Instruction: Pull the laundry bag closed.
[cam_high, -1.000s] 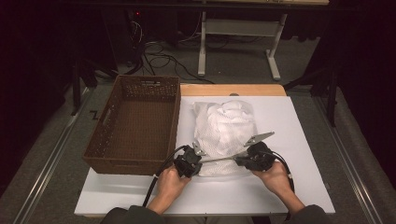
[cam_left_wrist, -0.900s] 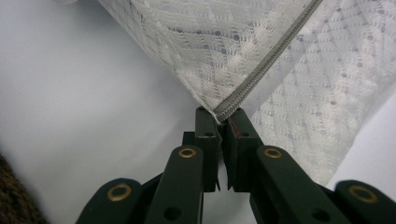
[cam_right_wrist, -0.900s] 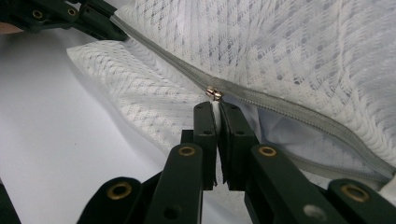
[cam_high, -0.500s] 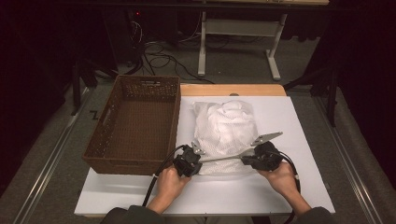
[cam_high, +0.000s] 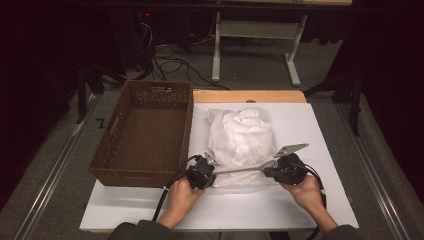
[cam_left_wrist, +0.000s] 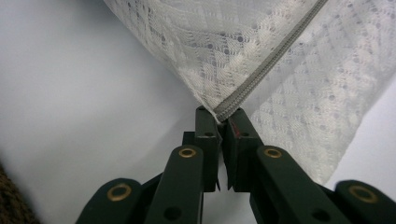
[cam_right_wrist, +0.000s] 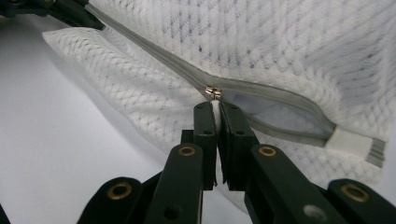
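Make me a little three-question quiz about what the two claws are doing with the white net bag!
1. True or false: the left claw is shut on the zipper end of the mesh bag.
2. What is the right claw pinching? A) zipper pull B) basket handle C) cable
3. On which side of the bag does the brown basket sit in the high view?

Key: 1 true. 2 A, the zipper pull. 3 left.

Mesh bag (cam_high: 243, 145) lies on tabletop (cam_high: 320, 125), just ahead of both jaws. Basket (cam_high: 145, 135) sits left of bag, beyond the left gripper (cam_high: 206, 170). Zipper (cam_right_wrist: 187, 70) runs between jaws.
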